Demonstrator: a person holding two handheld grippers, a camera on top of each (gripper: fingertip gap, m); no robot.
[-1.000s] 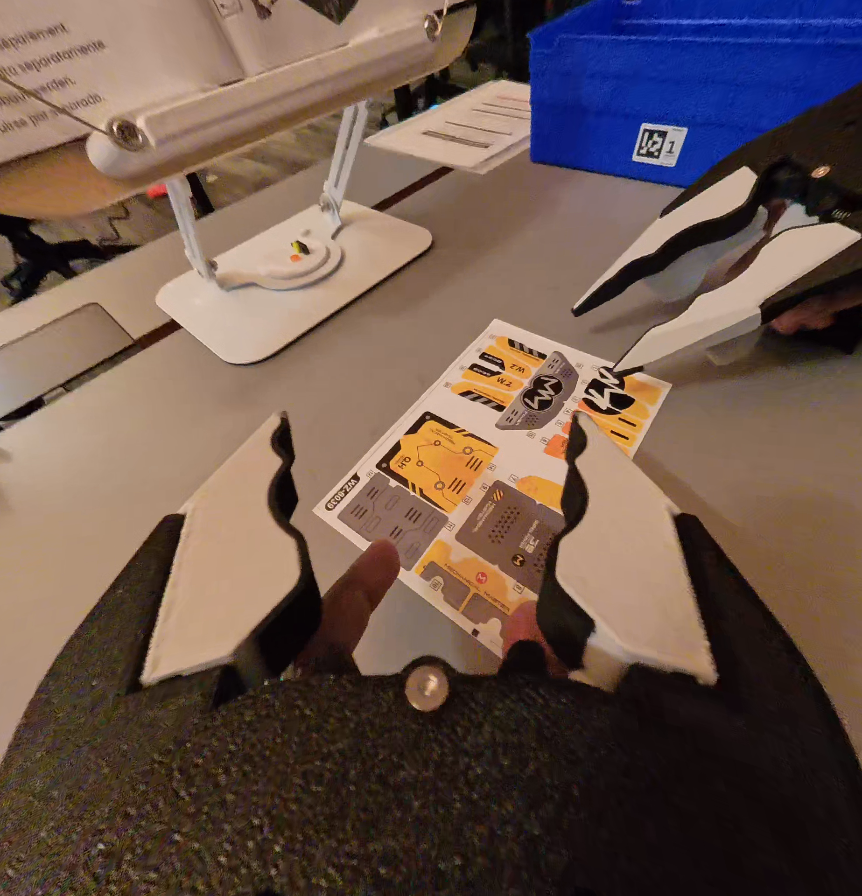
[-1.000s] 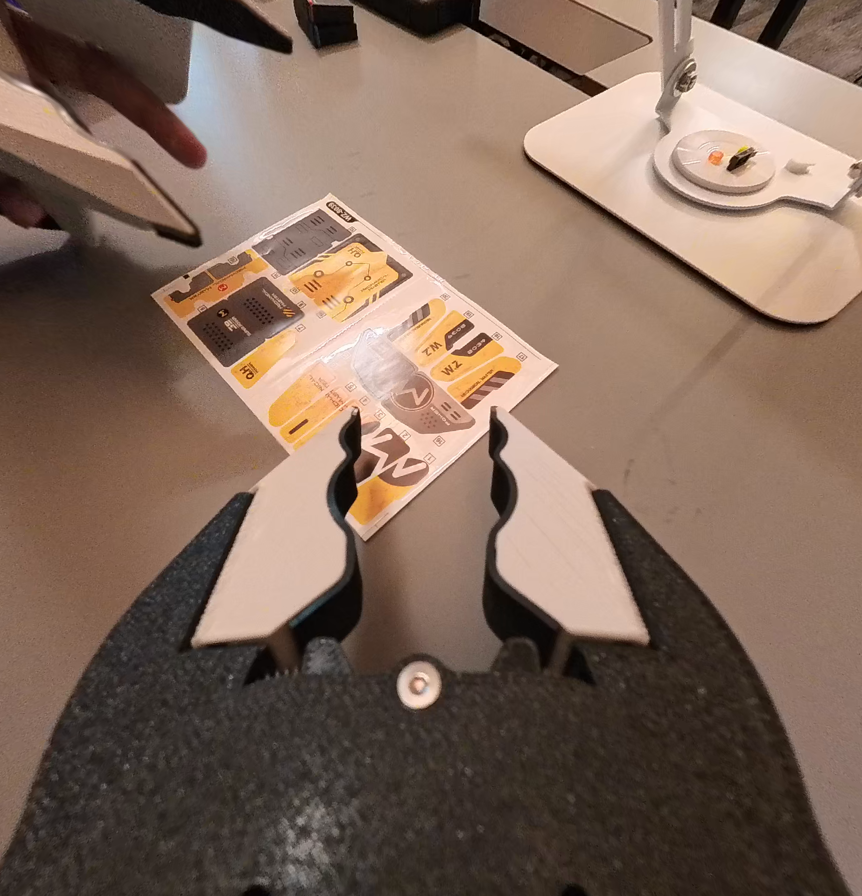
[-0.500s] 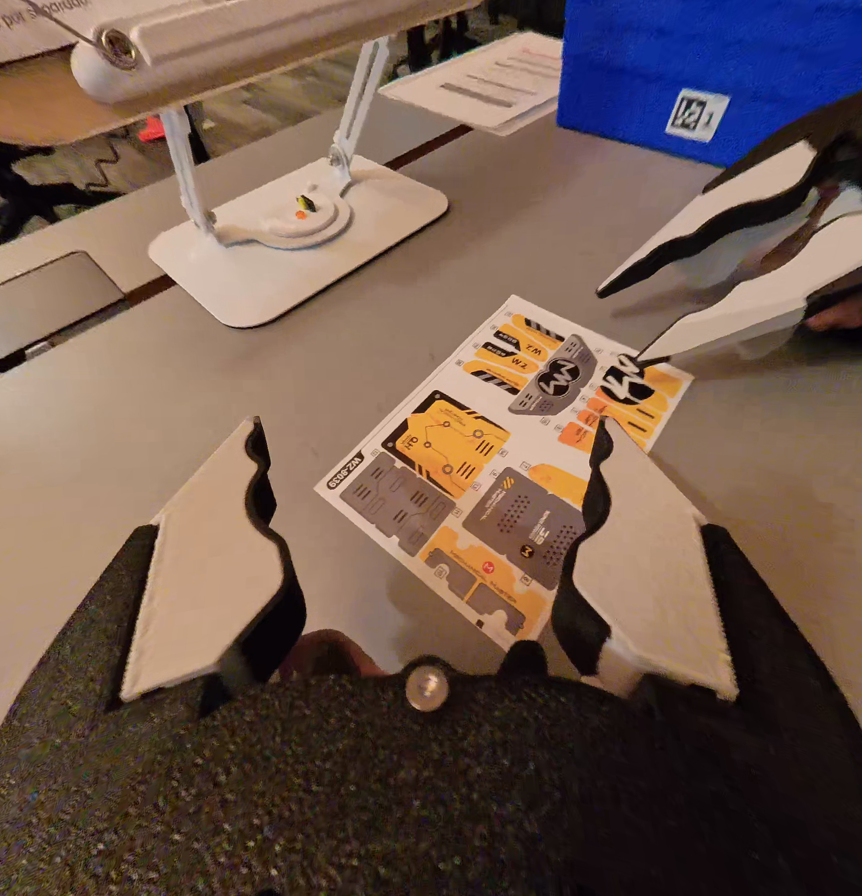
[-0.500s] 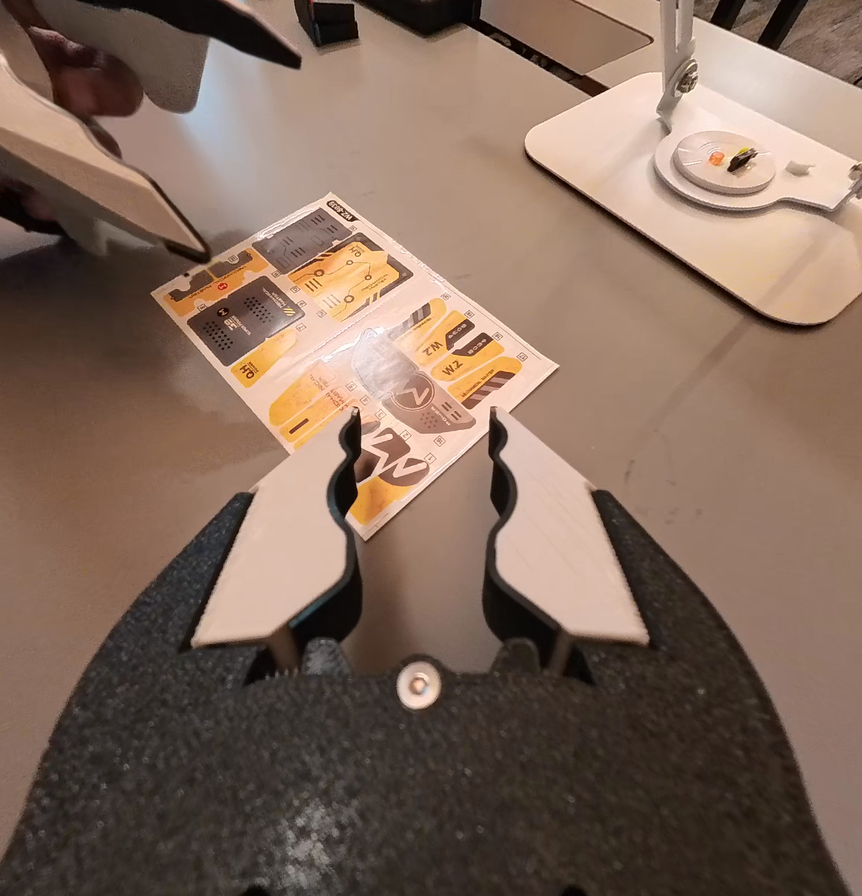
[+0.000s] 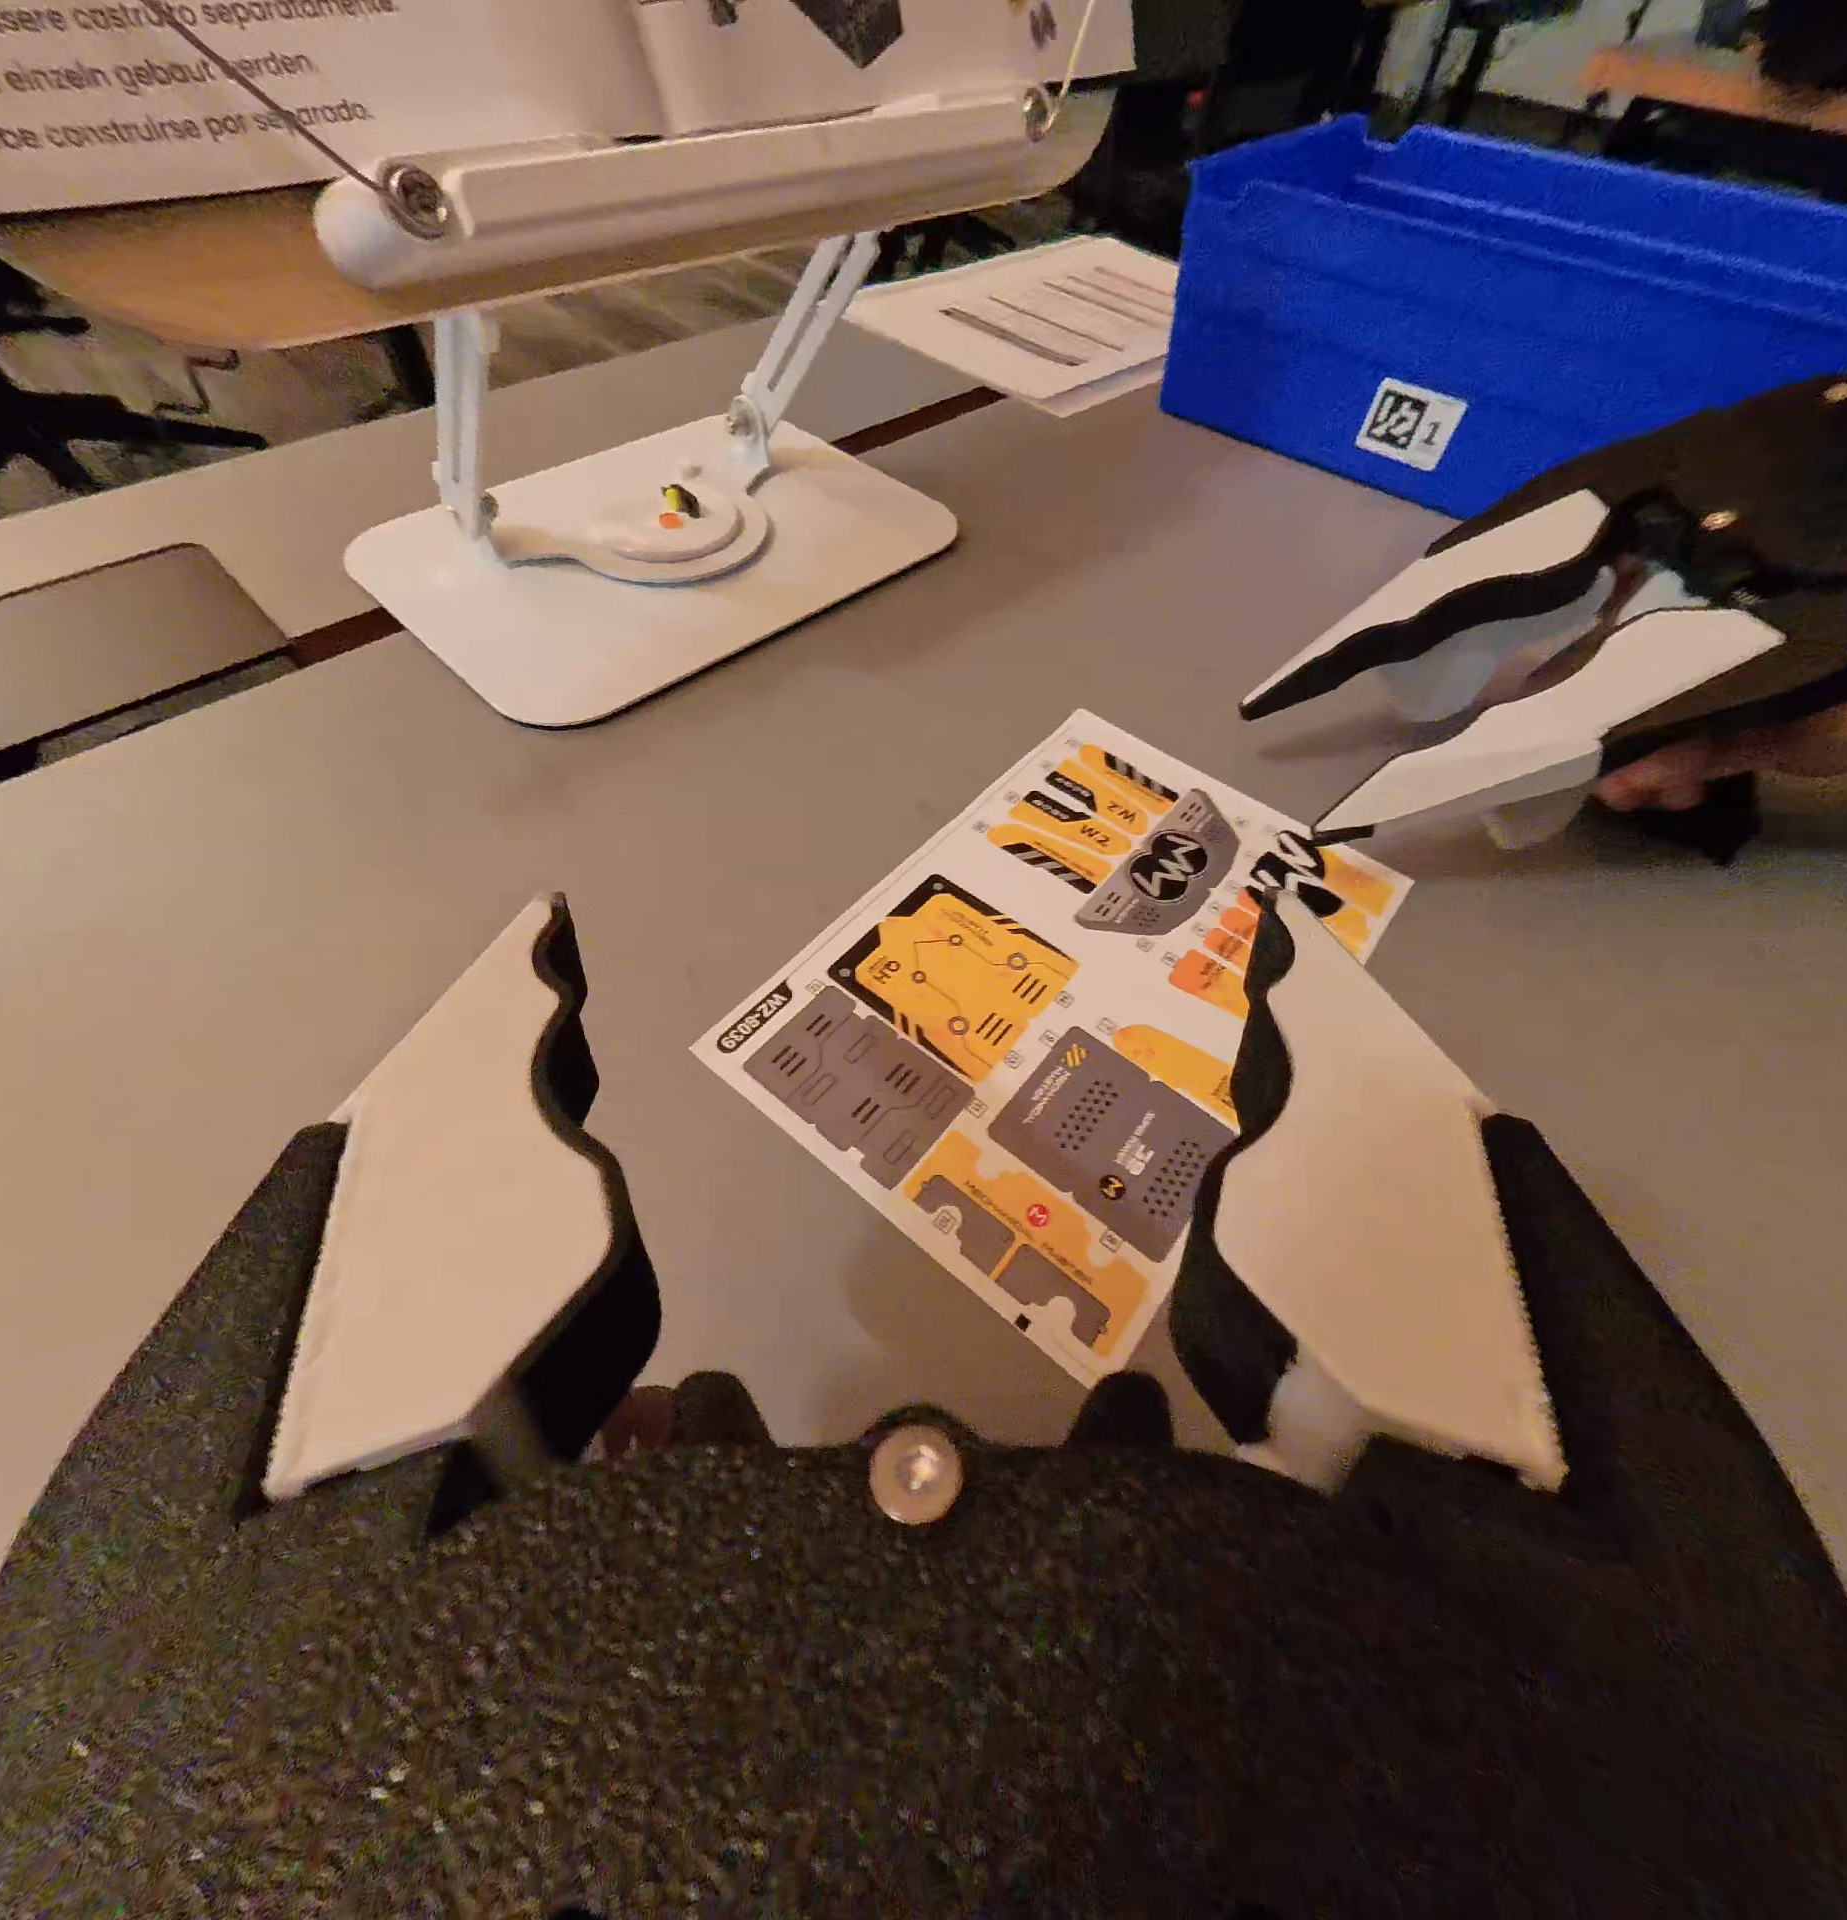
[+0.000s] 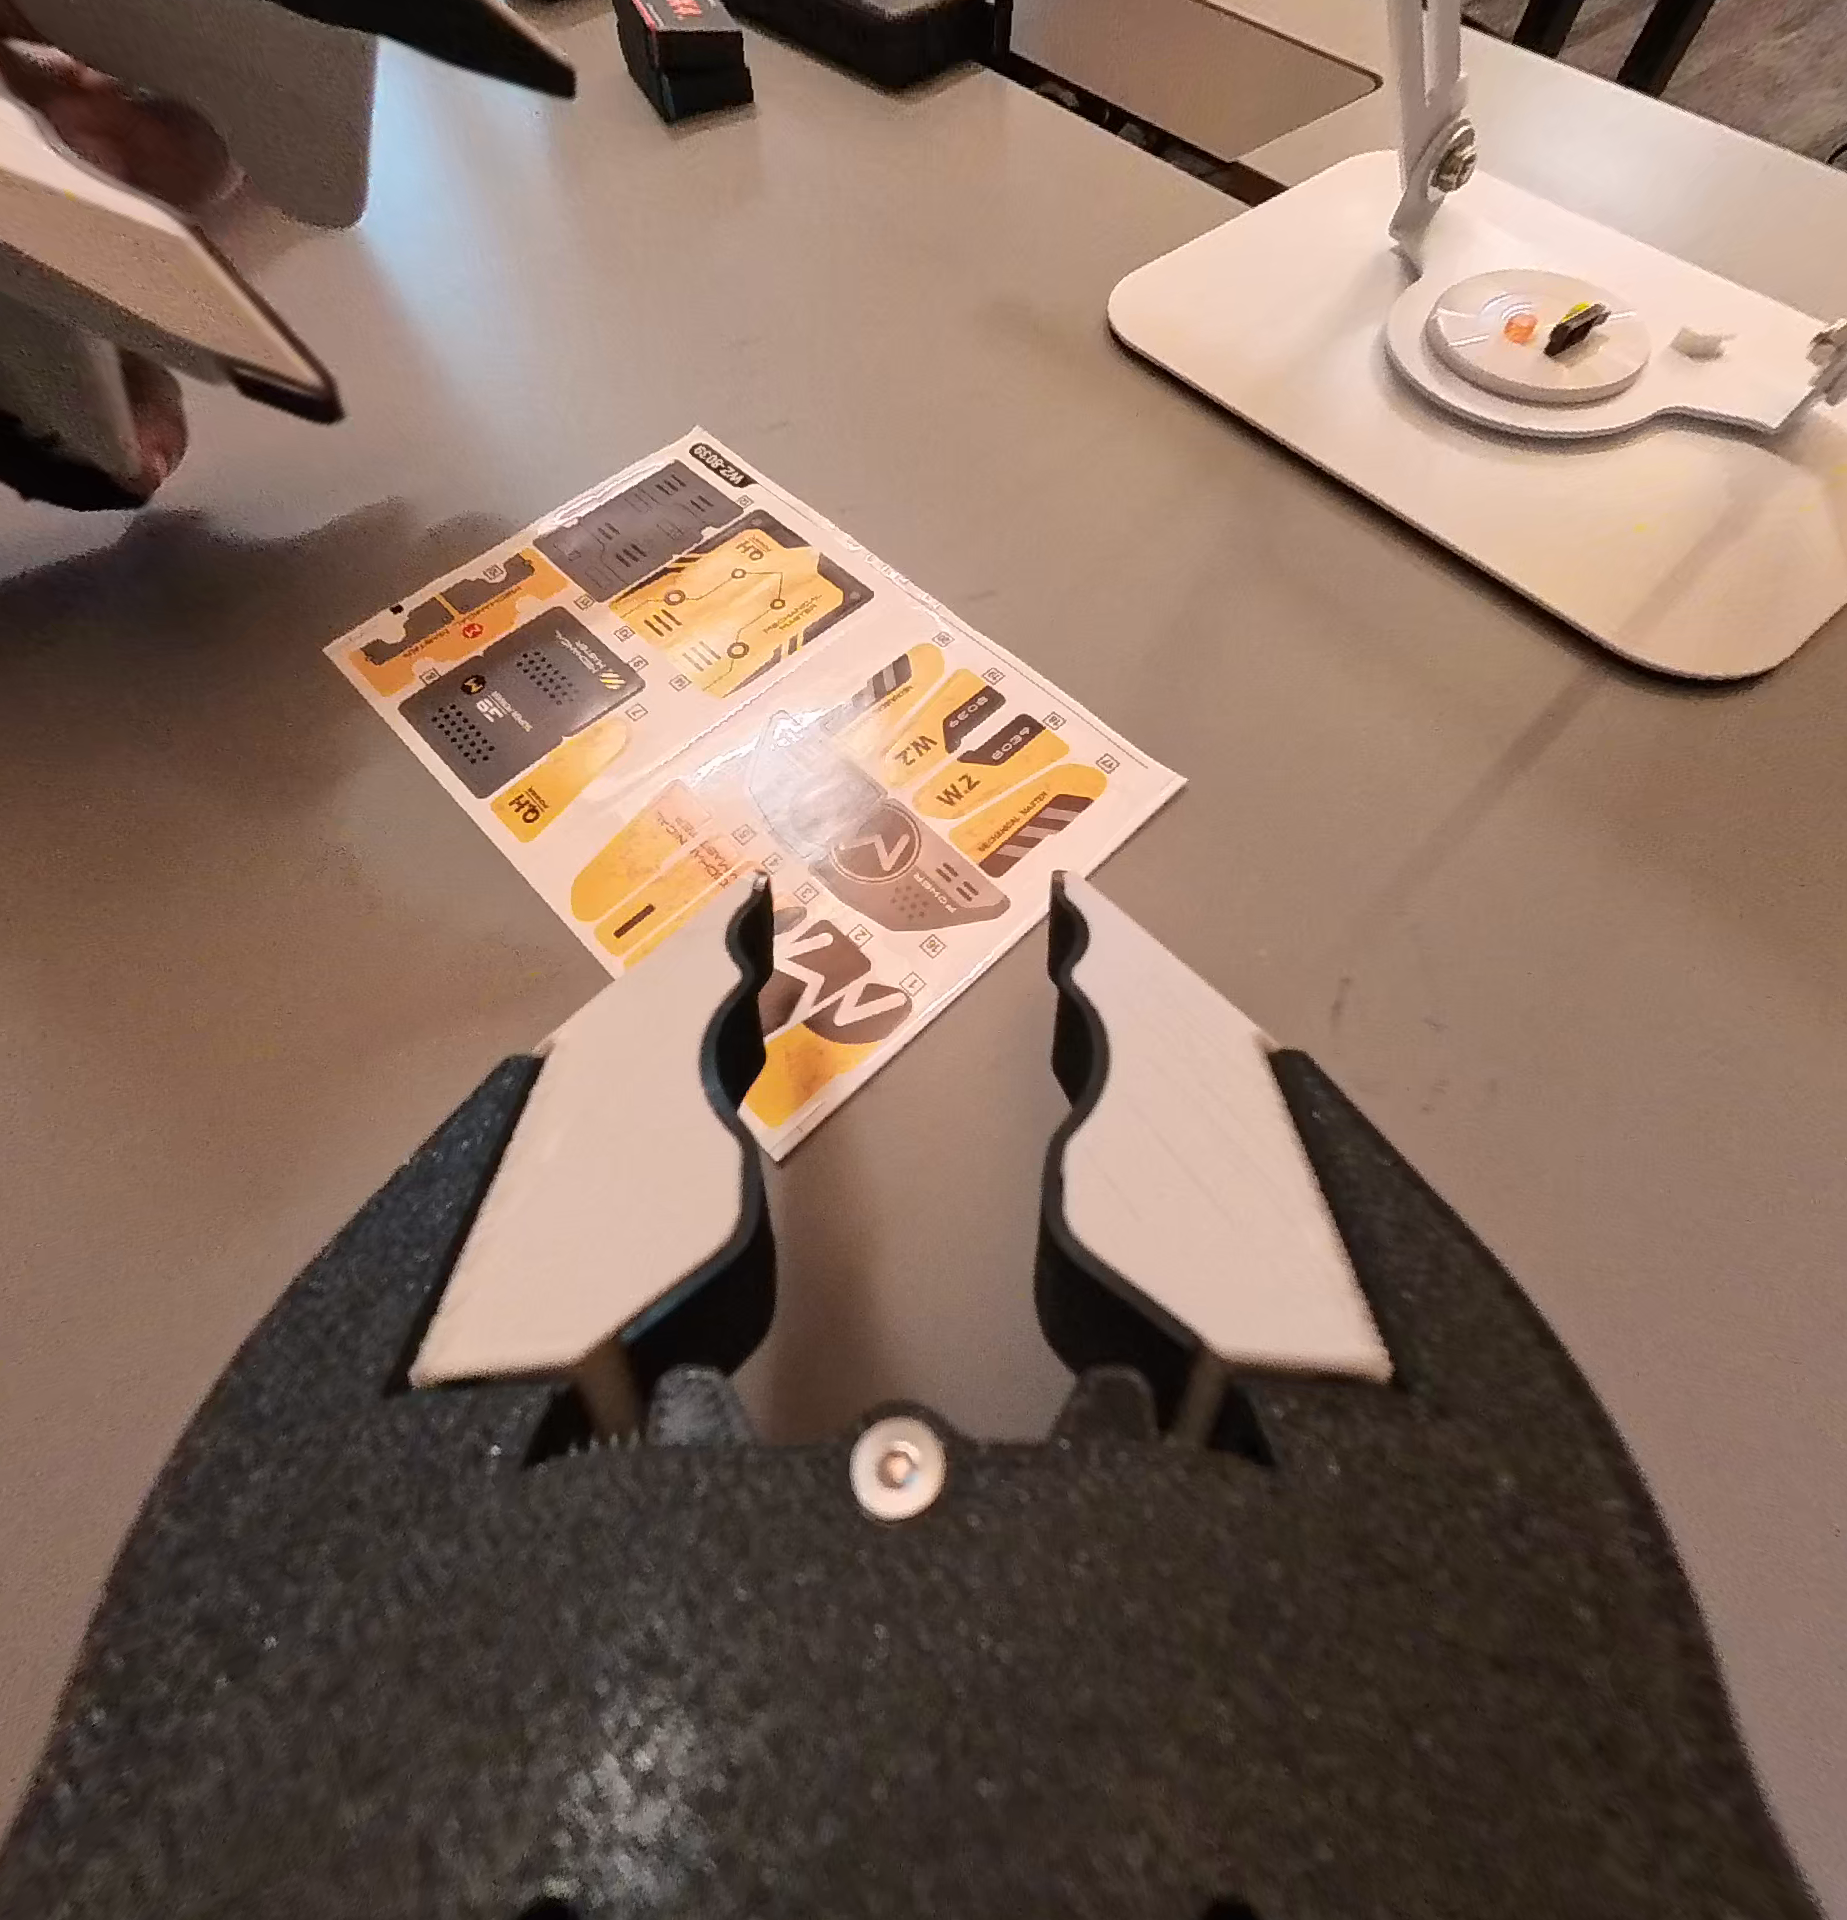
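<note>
A sticker sheet (image 5: 950, 977) with yellow, grey and black stickers lies flat on the grey table (image 5: 275, 935). My left gripper (image 5: 911, 904) is open and empty, held above the sheet's near end without touching it. My right gripper (image 6: 908, 883) is open. Its left fingertip rests on the black-and-white sticker at the near corner of the sheet (image 6: 690, 644). In the left wrist view the right gripper (image 5: 1285, 771) comes in from the right with its lower tip on the sheet's far corner. In the right wrist view the left gripper (image 6: 448, 249) hovers at the upper left.
A white stand (image 5: 649, 603) with a booklet (image 5: 275, 83) on it is behind the sheet; its base (image 6: 1521, 499) holds small orange and black pieces. A blue bin (image 5: 1521, 270) and a printed paper (image 5: 1023, 312) are at the back right. A small black box (image 6: 690, 52) is at the far edge.
The finger that reached to the sheet under my left gripper has drawn back. The left gripper has opened a little wider and lifted away. The right gripper has stayed still.
</note>
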